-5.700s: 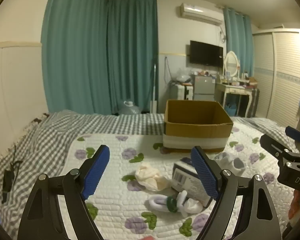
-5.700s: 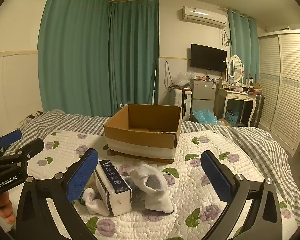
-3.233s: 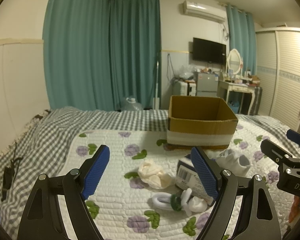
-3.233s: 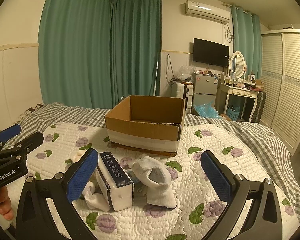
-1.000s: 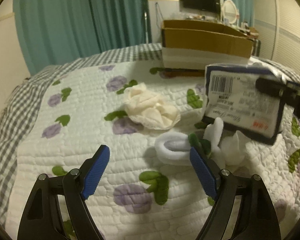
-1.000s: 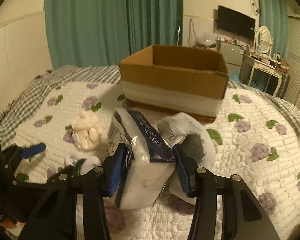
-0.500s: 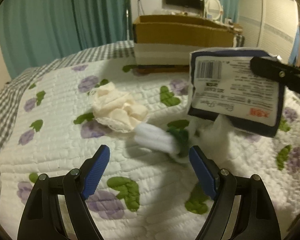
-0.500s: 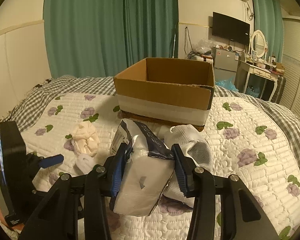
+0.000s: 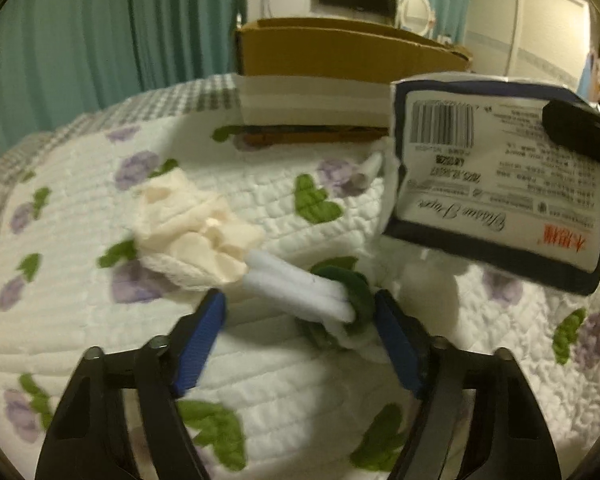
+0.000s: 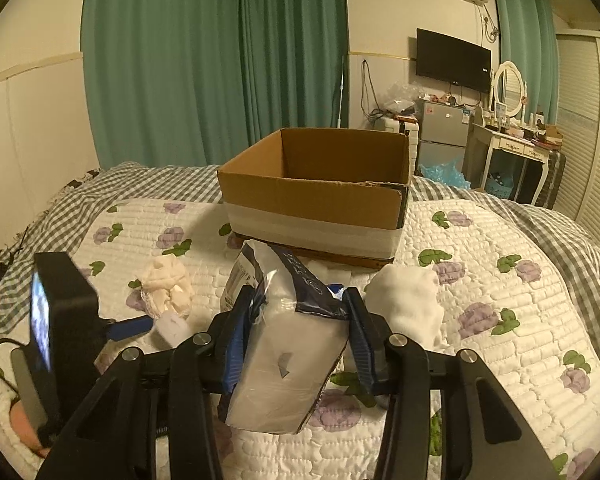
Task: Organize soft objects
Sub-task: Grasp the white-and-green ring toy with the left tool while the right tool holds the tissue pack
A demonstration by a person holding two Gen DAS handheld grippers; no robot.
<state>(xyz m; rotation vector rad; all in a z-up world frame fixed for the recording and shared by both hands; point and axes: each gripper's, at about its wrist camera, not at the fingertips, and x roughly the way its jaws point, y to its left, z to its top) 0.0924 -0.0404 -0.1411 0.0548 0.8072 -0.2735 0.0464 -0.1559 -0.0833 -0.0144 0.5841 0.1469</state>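
Note:
My right gripper (image 10: 300, 320) is shut on a white and navy tissue pack (image 10: 288, 336) and holds it above the quilt; the pack also shows in the left wrist view (image 9: 496, 196). My left gripper (image 9: 300, 324) is open, low over the quilt, its fingers on either side of a white sock roll with a green band (image 9: 312, 290). A cream crumpled cloth (image 9: 188, 232) lies just beyond it, also seen in the right wrist view (image 10: 168, 284). A white sock (image 10: 408, 304) lies right of the pack. An open cardboard box (image 10: 320, 196) stands behind.
A white floral quilt (image 10: 520, 320) covers a grey checked bed. Teal curtains (image 10: 220, 60) hang behind. A small fridge (image 10: 444, 128), a dressing table (image 10: 512, 148) and wardrobe doors stand at the far right.
My right gripper has lifted the tissue pack higher off the quilt. My left gripper has moved forward and narrowed, so the sock roll now lies between its fingers.

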